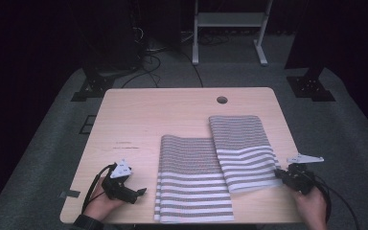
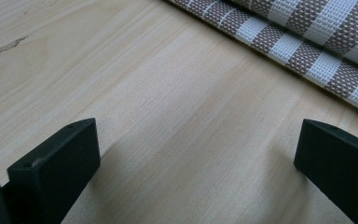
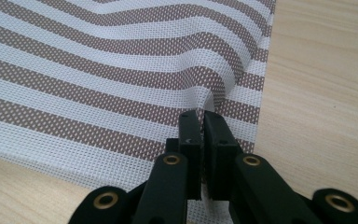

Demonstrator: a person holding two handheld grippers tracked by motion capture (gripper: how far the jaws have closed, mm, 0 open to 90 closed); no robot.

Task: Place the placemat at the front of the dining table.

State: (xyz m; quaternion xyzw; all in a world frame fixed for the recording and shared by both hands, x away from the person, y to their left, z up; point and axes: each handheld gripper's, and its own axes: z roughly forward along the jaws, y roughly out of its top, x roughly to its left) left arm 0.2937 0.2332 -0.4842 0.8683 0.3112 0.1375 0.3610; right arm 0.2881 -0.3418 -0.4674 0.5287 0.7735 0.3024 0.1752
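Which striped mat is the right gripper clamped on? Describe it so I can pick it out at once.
On the light wooden table, two brown-and-white striped mats lie near the front edge. It is the right striped mat, which reaches farther toward the round cable hole. Unlike the left striped mat, it lies askew, overlaps its neighbour, and the right gripper pinches its near right corner.
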